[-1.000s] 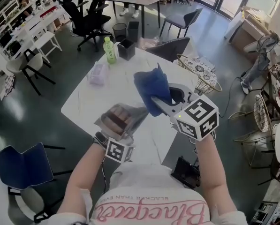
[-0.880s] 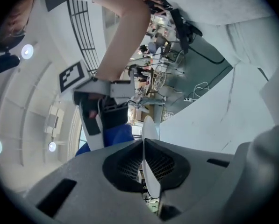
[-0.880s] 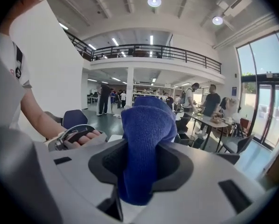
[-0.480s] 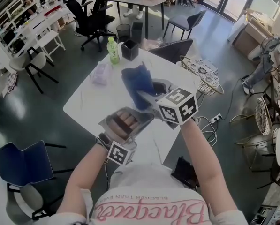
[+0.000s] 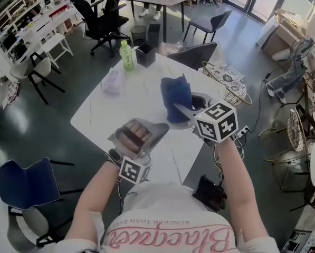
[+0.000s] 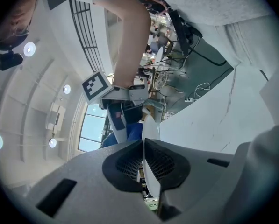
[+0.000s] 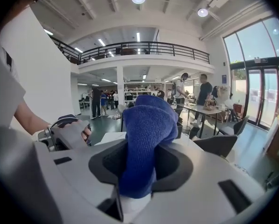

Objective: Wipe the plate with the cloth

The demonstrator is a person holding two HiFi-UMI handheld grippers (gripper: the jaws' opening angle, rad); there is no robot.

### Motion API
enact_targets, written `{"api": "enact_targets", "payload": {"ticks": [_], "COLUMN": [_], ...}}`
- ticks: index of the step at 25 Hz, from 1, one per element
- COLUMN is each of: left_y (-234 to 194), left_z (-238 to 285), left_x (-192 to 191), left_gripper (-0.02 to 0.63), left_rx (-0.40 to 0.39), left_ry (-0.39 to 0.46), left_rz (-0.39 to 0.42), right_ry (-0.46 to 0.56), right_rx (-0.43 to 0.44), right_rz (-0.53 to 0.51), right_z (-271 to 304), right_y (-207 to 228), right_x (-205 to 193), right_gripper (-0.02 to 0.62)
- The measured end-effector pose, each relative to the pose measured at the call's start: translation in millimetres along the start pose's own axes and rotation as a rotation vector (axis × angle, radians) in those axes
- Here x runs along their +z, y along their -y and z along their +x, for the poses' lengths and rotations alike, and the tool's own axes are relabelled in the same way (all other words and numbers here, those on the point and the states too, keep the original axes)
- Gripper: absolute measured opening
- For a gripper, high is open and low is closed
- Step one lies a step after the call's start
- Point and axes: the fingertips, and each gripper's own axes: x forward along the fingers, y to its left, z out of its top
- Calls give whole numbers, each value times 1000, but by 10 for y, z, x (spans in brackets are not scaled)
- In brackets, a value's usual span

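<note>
My left gripper (image 6: 144, 141) is shut on the rim of a white plate (image 6: 150, 129), seen edge-on between its pads. In the head view the left gripper (image 5: 158, 128) is held over the near part of the white table (image 5: 102, 112); the plate is hard to make out there. My right gripper (image 5: 181, 109) is shut on a blue cloth (image 5: 175, 95), which bunches up out of its jaws (image 7: 146, 125). The cloth hangs just right of the left gripper, apart from it. From the left gripper view, the cloth (image 6: 129, 133) shows just beyond the plate's rim.
A green bottle (image 5: 126, 57), a black container (image 5: 144, 54) and a clear plastic pack (image 5: 111, 82) stand at the table's far end. A grey chair (image 5: 197, 54) and a wire basket (image 5: 226, 82) are beyond the table's right side. People stand in the hall behind.
The right gripper first swung the cloth left toward the left gripper, then moved back to the right and lower. The left gripper stayed in place, still holding the plate.
</note>
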Motion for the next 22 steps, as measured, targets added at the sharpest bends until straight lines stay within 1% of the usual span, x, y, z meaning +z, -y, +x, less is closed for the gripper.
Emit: {"api": "enact_targets", "payload": {"ticks": [8,12,15,18,20,22], "left_y": [58,131,122,93,82,78], "left_z": [35,60,58,59,56,52], "left_x": [-56,-134,-202,-296,-383,-469], "left_gripper": [14,14,14,14,14,14], "left_rx": [-12,-40,-49,-31,-15,1], "left_ry": [-11,-40,-58,-89,-117,-142], "left_rz": [-49,-109,-213,-338,-434,-546], "right_ry": [2,6,52,99,111,121], "right_rx": [-96,-144,-174,-199,-205,-194], "right_rz": [40,69,126,161,161,174], "right_z": [-347,-495,-653,-817,-877,-896], "right_y": [270,364,386,348,276,175], "right_x": [-189,-324,-352,-334,-343,-373], "right_gripper": [129,129,129,129,129,129]}}
